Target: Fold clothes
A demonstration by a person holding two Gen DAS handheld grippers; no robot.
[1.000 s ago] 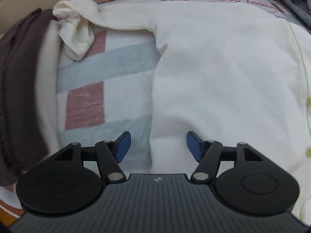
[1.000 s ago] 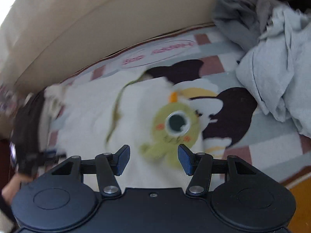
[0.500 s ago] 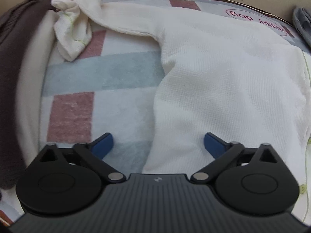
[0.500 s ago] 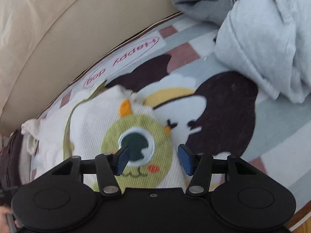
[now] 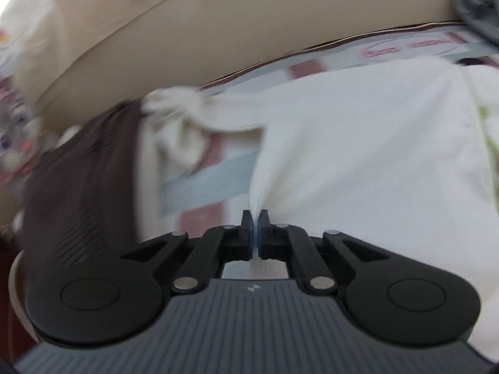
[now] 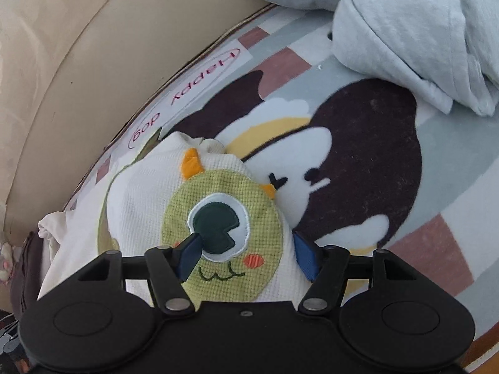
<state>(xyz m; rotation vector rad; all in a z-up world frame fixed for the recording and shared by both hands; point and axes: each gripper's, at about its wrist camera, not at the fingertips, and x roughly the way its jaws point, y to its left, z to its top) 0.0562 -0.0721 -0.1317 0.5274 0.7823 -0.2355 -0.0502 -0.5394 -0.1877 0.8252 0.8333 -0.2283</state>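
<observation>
A cream waffle-knit top lies spread on a patterned blanket. My left gripper is shut on a pinched fold of its side edge and lifts it a little. Its sleeve lies bunched at the far left. In the right wrist view the same top shows a green one-eyed monster patch. My right gripper is open, its blue pads on either side of the patch, just above the cloth.
A dark brown garment lies left of the top. A pile of pale grey-blue clothes sits at the blanket's far right. A beige cushion back rises behind. The blanket bears a cartoon dog print.
My left gripper went from open over the top's side edge to shut on it and has raised it. My right gripper moved down closer over the monster patch and stayed open.
</observation>
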